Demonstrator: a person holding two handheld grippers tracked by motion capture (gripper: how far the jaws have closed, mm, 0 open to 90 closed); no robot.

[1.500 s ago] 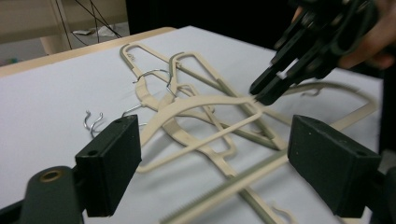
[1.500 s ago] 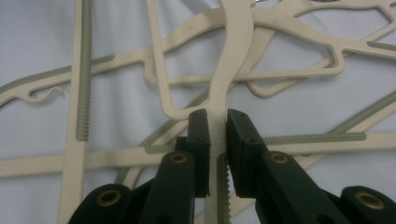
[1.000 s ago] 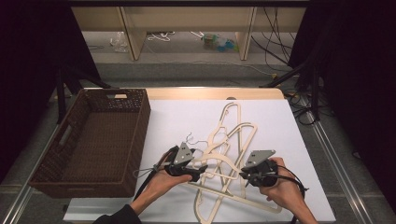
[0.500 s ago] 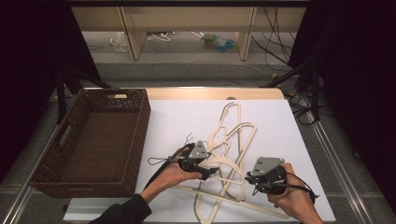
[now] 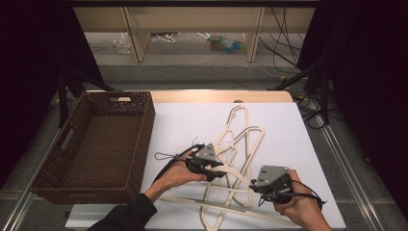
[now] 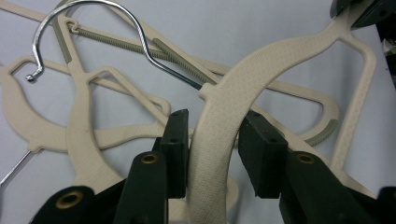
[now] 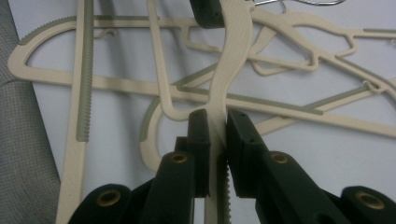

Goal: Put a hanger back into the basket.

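A beige plastic hanger (image 5: pixel 226 169) sits on top of a loose pile of like hangers (image 5: pixel 240 139) spread across the white surface (image 5: pixel 288 125), and both tools have hold of it or are close to that. In the right gripper view its thin ridged bar runs straight up between the two black pads of the right tool (image 5: pixel 263 188), which are closed on the hanger (image 7: pixel 219 112) from both sides so that no gap shows. In the left gripper view the hanger's broad textured shoulder (image 6: pixel 219 140) curves up between the jaws of the left tool (image 5: pixel 211 171); these jaws have just been closing, the pad on the left of that view lies against the plastic, and the pad on the right stands just beside it with a thin shadow between, so I cannot tell whether the grip is full. A metal hook (image 6: pixel 93 28) of one hanger arches over the pile behind the jaws in that view. In the high view the left hand (image 5: pixel 175 175) reaches in from the lower left and the right hand (image 5: pixel 298 207) from the lower right, the two tools near each other over the lower end of the pile. A dark brown wicker basket (image 5: pixel 77 134) stands at the left edge of the white surface, apart from the hangers.
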